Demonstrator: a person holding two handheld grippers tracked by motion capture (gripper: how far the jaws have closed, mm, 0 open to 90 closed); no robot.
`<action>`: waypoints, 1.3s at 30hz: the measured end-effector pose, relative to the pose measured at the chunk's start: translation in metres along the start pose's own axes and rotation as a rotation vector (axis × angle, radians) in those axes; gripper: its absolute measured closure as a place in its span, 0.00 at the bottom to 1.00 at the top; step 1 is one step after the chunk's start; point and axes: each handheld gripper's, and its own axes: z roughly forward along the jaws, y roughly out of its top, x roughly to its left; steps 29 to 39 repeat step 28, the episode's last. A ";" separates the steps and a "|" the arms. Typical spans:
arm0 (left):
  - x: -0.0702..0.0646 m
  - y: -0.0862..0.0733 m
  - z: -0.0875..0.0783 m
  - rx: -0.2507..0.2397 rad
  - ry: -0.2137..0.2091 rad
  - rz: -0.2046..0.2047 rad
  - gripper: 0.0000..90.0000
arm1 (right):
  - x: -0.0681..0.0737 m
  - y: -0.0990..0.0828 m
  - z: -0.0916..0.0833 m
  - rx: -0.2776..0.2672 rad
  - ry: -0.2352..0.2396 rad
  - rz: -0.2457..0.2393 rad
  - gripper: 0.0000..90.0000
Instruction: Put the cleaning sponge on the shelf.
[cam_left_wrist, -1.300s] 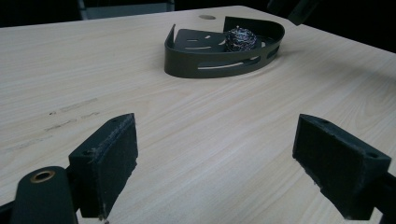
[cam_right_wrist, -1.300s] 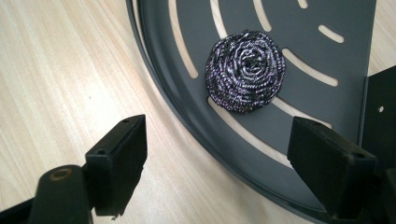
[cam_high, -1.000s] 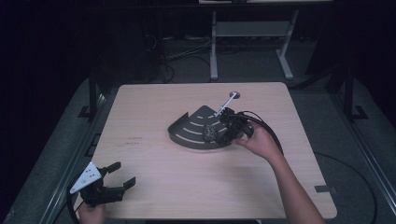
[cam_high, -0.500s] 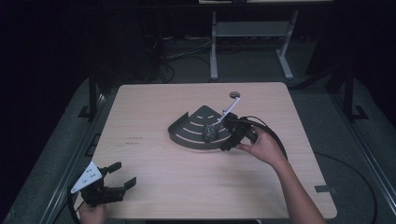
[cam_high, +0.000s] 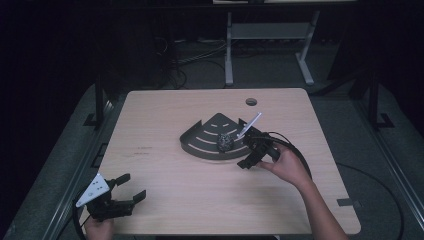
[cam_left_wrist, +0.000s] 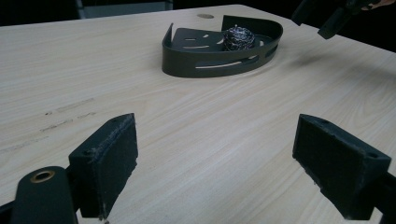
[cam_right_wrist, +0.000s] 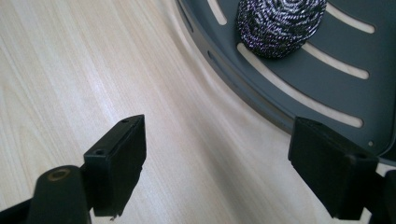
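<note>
1. We work on a pale wooden table (cam_high: 165, 200); near its middle sits a dark, fan-shaped slotted tray (cam_high: 207, 142).
2. Our right gripper (cam_high: 252, 155) hovers just outside the tray's curved wall, at about 4 o'clock from the tray. Its jaws stand wide apart with only bare wood between them, so it holds nothing.
3. Our left gripper (cam_high: 125, 192) rests well apart, at about 7 o'clock on the table, jaws also spread and empty.
4. The steel wool ball (cam_high: 225, 142) lies inside the tray, near the curved wall on the right-hand side.
5. We judge the ball set down and the hand free to leave. To do this well, we lift the spread jaws clear of the wall before swinging away, so that neither the tray nor the ball gets nudged.
</note>
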 end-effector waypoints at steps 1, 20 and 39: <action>0.000 0.000 0.000 0.000 0.000 -0.001 0.15 | 0.001 -0.001 0.000 -0.001 0.002 0.001 0.21; -0.001 0.000 0.001 0.002 -0.004 -0.001 0.15 | 0.010 -0.025 0.003 -0.004 0.011 0.007 0.21; 0.000 0.000 0.001 -0.002 -0.002 -0.001 0.15 | 0.016 -0.048 0.003 -0.024 0.022 0.023 0.21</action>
